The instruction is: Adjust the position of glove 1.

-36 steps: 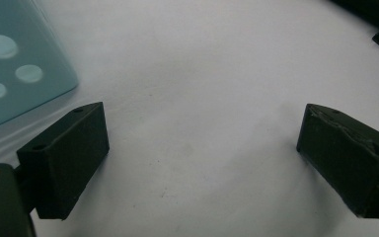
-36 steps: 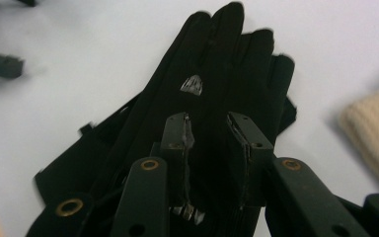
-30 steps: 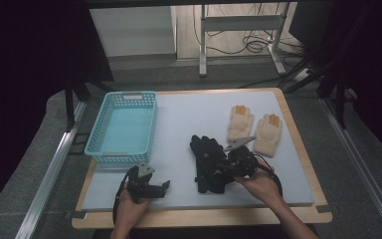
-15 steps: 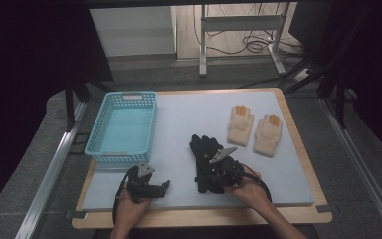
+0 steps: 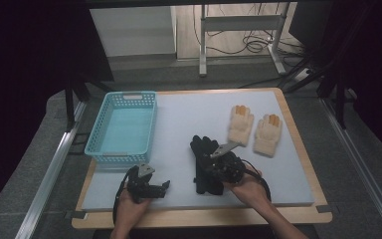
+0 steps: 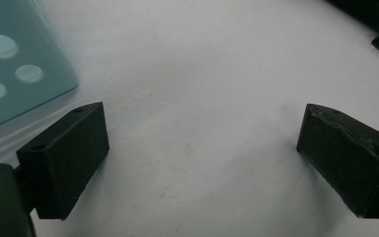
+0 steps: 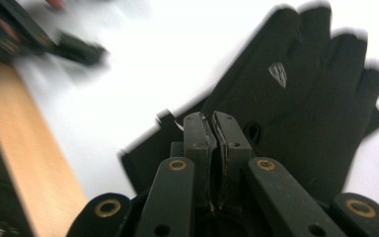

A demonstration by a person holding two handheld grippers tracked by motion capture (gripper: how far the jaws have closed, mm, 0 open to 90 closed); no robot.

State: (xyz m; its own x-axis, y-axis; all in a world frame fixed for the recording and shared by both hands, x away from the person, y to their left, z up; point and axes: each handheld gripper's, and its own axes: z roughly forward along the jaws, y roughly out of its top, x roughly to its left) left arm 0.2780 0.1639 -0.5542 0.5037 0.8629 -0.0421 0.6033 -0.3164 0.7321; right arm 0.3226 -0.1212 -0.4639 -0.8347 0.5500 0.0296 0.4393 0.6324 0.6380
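step: picking up the black gloves [image 5: 205,164], which lie on the mat [image 5: 179,124] near its front edge, right of the blue basket [image 5: 124,129].
right gripper [image 7: 216,123]: my jaws have just been closing; they now pinch the cuff of the top glove.
left gripper [image 5: 151,188]: spread wide, nothing between the jaws, resting on the mat by the basket's near corner.
next: i judge a lift to test the pinch, then a carry left toward the basket.

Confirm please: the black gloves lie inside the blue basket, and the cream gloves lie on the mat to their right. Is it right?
Not quite. The black gloves lie on the white mat, beside the blue basket, not inside it, as the high view shows. The cream gloves do lie to their right.
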